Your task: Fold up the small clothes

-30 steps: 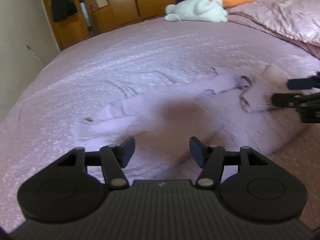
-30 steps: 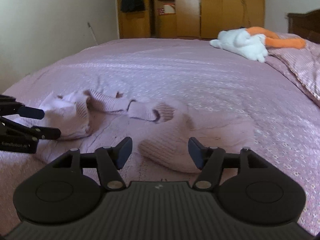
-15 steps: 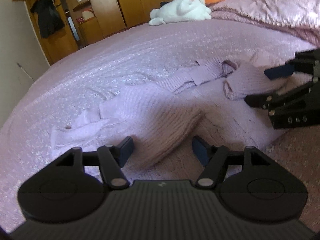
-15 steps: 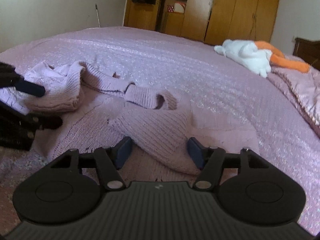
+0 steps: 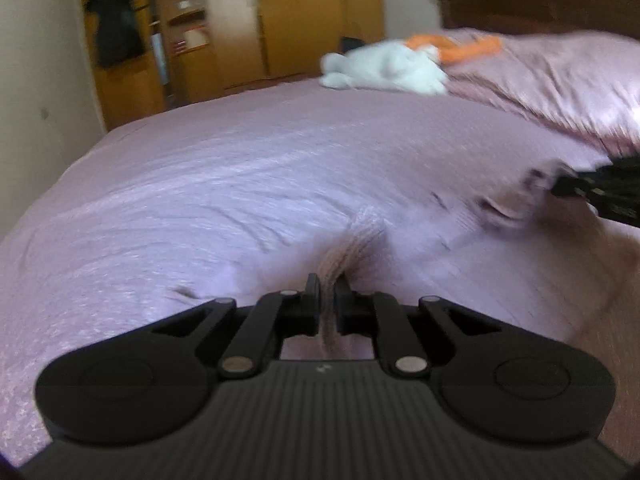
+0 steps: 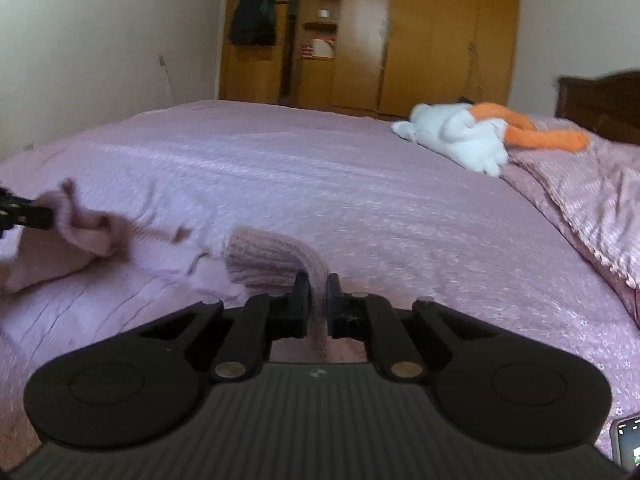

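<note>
Left wrist view: left tool (image 5: 327,294) pinches the sweater (image 5: 362,236) low over the bed (image 5: 248,168) (right tool (image 6: 318,294) likewise).

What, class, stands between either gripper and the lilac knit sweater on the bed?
Nothing visible does. The left gripper is shut on a fold of the sweater, and the right gripper is shut on another part of it. The plush toy lies far off near the pillow end.

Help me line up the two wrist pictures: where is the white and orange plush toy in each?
Left wrist: plush toy upper centre-right, blurred, near the pillow end.
Right wrist: plush toy right of centre, beside the pink cover.
Shared landmark: wooden wardrobe behind the bed.
</note>
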Demonstrator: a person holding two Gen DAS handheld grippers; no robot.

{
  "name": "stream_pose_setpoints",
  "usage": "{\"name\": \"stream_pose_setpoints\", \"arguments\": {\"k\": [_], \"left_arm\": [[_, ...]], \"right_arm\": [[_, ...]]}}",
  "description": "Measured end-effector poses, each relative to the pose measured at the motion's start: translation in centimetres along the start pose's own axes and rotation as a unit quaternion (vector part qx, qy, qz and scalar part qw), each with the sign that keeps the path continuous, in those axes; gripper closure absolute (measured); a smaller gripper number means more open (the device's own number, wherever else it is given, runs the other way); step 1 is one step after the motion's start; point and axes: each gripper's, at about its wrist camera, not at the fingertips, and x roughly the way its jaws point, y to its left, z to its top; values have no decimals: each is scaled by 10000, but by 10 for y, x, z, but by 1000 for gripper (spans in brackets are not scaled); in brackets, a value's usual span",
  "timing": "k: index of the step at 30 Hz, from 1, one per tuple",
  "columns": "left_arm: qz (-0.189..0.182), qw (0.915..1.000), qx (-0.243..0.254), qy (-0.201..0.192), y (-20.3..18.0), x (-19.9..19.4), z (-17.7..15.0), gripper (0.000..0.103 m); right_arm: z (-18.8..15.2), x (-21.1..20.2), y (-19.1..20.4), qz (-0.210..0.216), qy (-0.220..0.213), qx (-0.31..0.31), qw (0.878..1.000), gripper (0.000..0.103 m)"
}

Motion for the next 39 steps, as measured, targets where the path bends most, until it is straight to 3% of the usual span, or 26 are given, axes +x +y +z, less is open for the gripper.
{"name": "stream_pose_setpoints", "arguments": {"k": [4,7,13,19,22,26,30,33,39], "left_arm": [[444,9989,-115,-14,27,11,7,94],[811,9960,-347,148,49,28,10,94],[1216,9878,-483,845,79,69,-2,91],[1264,9858,64,1104,78,83,-8,90],[1236,9856,3,1153,79,83,-1,90],[1127,9884,-235,988,82,68,6,90],[981,9899,-484,898,84,62,13,90],[804,9918,-520,847,83,59,15,90],[811,9906,-421,1020,78,67,8,90]], "right_arm": [[7,15,-32,-121,171,524,9984,95],[6,35,-59,26,519,1178,9917,95],[-10,67,-92,-78,960,1988,9753,94],[-19,82,-102,-529,1039,1971,9734,93],[-19,73,-101,-372,978,1984,9745,92],[-11,58,-82,-210,767,1400,9870,90],[-9,47,-58,64,624,911,9939,74],[-13,44,-43,370,660,694,9947,71],[-31,62,-30,377,1184,724,9896,58]]}}
